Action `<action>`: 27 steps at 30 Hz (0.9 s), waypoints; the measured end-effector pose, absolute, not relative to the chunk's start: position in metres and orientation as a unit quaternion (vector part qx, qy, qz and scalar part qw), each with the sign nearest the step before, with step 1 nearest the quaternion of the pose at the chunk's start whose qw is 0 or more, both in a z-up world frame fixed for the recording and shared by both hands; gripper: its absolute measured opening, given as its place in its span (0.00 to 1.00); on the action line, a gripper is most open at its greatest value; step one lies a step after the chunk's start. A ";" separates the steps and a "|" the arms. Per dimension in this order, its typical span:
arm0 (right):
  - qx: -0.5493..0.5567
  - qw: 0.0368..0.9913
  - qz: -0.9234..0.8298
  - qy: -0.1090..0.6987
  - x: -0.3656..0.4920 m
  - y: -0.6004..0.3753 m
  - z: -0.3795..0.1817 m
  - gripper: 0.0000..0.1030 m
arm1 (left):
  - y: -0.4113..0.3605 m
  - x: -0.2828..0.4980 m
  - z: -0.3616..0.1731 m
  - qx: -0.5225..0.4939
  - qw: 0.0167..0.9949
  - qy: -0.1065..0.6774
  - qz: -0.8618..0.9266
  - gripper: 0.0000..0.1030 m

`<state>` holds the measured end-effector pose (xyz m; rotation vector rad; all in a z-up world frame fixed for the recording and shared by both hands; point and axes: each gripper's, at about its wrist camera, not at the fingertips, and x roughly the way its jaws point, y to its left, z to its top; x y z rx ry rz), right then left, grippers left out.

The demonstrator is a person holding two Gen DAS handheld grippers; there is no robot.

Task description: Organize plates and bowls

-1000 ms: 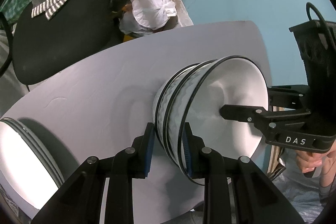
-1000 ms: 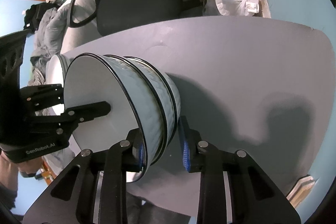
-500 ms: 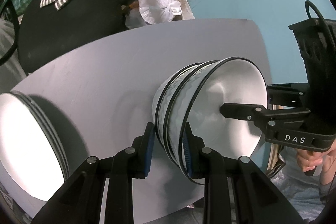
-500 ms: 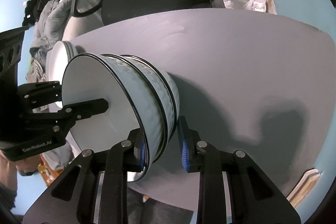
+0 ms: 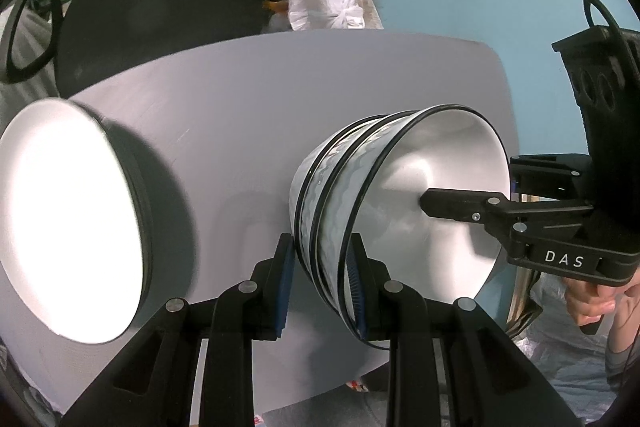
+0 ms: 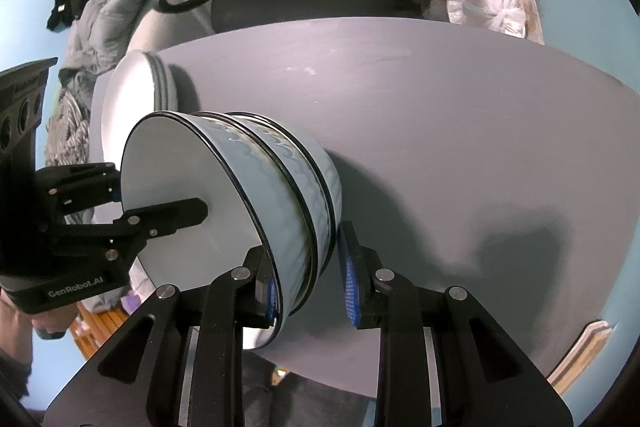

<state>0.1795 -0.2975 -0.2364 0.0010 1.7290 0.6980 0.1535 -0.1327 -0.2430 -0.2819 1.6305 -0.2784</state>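
Grey table [image 5: 240, 87], stacked bowls [image 5: 340, 187] clamped between both grippers' jaws

White capital letters "DAS" are printed on the black body of the right gripper [image 5: 464, 205], at about four o'clock in the left wrist view. White lettering "GenRobot.AI" runs along the black body of the left gripper [image 6: 160, 199], at about eight o'clock in the right wrist view. No other text is legible.
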 end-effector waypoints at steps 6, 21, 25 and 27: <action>-0.014 0.592 0.307 0.745 0.166 -0.277 -0.238 0.24 | -0.118 0.136 -0.244 -0.131 0.669 0.723 -0.113 0.24; -0.035 0.597 0.323 0.733 0.146 -0.232 -0.220 0.23 | -0.081 0.114 -0.226 -0.152 0.682 0.709 -0.094 0.24; -0.041 0.604 0.332 0.723 0.146 -0.218 -0.206 0.23 | -0.068 0.111 -0.211 -0.154 0.692 0.700 -0.086 0.24; -0.042 0.606 0.336 0.720 0.147 -0.214 -0.201 0.23 | -0.065 0.108 -0.204 -0.155 0.697 0.695 -0.081 0.24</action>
